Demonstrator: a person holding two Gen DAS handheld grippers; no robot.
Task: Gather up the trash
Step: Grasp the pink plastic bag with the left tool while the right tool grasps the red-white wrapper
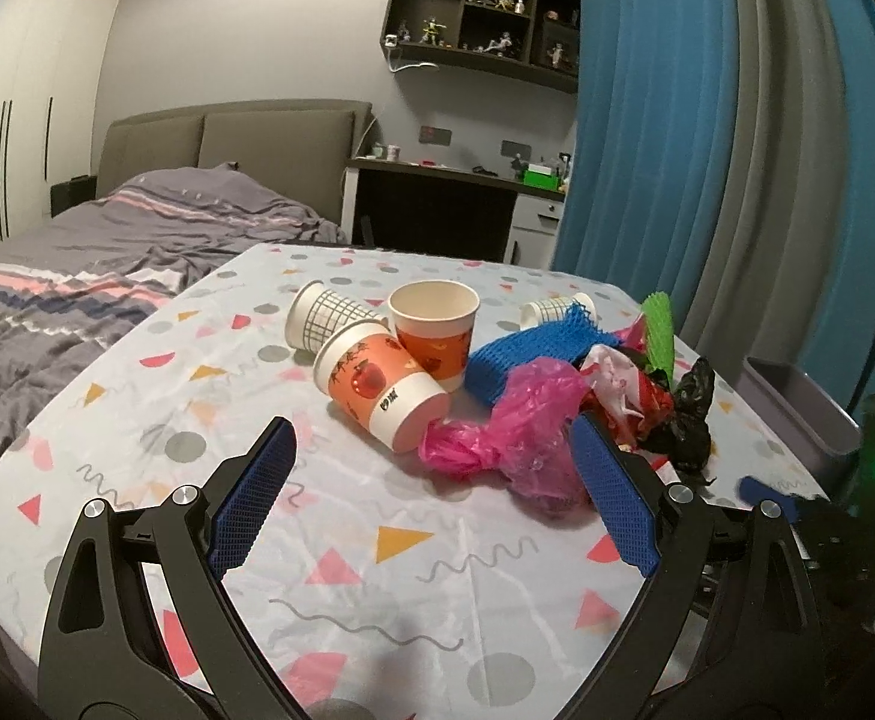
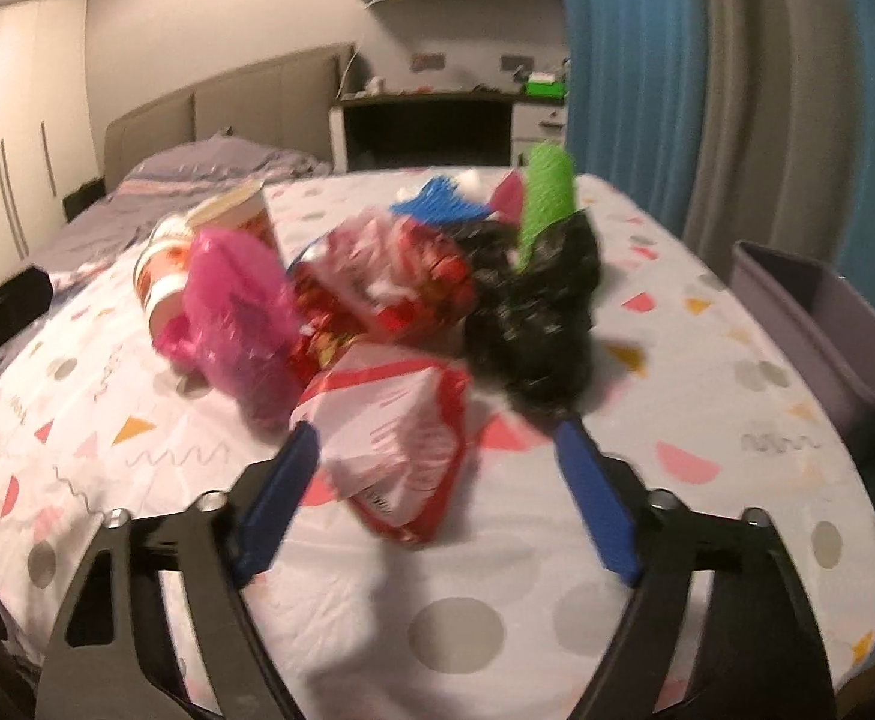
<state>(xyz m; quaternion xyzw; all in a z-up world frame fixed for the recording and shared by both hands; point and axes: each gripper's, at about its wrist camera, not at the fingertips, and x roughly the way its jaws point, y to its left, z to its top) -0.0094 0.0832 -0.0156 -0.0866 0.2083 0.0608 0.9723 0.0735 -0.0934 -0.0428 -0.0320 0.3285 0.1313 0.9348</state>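
Lying just ahead of the right gripper point(image 2: 434, 441), the red-and-white wrapper point(image 2: 398, 438) sits between its wide, empty jaws; the left gripper point(image 1: 431, 438), jaws wide and empty, hangs farther off.

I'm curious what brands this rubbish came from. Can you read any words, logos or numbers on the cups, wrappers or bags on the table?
Nothing can be read for certain.
Tipped apple-print paper cup: a small dark logo on its white band, too small to read.
Red-and-white snack wrapper: red print, blurred past reading.
Upright orange paper cup, grid-pattern cup, pink plastic bag, black bag: no lettering visible.
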